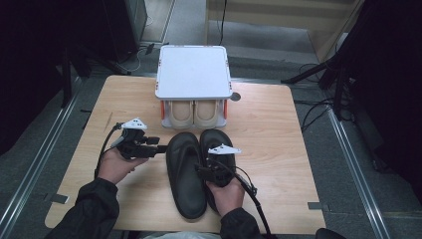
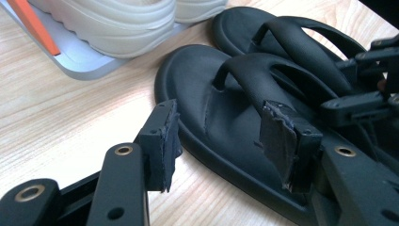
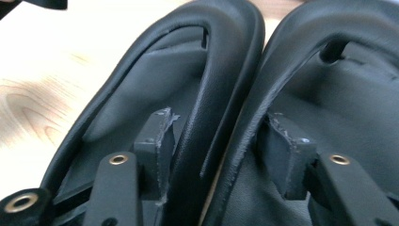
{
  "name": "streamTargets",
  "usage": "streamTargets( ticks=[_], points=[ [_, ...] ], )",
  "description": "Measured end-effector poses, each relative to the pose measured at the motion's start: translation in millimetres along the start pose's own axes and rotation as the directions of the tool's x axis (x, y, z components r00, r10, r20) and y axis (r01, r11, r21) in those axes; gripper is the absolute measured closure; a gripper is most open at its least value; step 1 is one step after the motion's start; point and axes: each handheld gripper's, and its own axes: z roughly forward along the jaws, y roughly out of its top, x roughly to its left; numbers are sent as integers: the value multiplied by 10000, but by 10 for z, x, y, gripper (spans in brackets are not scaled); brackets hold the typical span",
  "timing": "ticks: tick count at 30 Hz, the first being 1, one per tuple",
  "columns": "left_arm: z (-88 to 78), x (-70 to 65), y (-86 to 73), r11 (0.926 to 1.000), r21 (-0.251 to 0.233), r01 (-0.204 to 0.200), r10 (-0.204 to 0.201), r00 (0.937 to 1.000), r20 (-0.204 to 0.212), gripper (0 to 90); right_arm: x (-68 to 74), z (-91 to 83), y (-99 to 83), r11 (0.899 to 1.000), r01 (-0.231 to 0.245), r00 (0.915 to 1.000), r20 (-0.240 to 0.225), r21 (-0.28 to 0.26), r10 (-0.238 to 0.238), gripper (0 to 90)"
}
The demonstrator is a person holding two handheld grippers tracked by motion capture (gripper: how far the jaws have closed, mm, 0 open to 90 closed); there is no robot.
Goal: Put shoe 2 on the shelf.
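Note:
Two black flip-flop sandals lie side by side mid-table, the left sandal [image 1: 185,174] and the right sandal [image 1: 219,137]. My left gripper [image 1: 161,148] points at the left sandal from its left side. In the left gripper view the left gripper [image 2: 223,141] is open; one pad is over the wood and the other over the left sandal [image 2: 202,94], straddling its rim. My right gripper [image 1: 209,160] sits over the sandals. In the right gripper view the right gripper [image 3: 219,141] is open, one pad under each strap arch, with both sandals' inner strap arms between its jaws.
A white shoe rack [image 1: 193,72] stands at the table's far edge with a pair of beige shoes [image 1: 194,113] on its lower shelf, just beyond the sandals' toes. Bare wood [image 1: 278,139] lies to the right and the left. The floor around holds cables and stands.

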Motion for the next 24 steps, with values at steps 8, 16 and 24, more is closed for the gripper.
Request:
streamTargets(
  ticks=[8,16,24],
  points=[
    [-24,60,32,9991,-338,255,-250,9996,147,477,24,26,-11,10000,-30,9998,188,-8,30,541],
    [-22,68,43,9990,-364,266,-257,9994,249,478,-46,14,-3,9993,-370,9992,128,12,370,657],
    [-12,68,42,9992,-273,295,-287,9992,282,474,-73,10,14,9961,-875,9962,0,84,875,692]
  ],
)
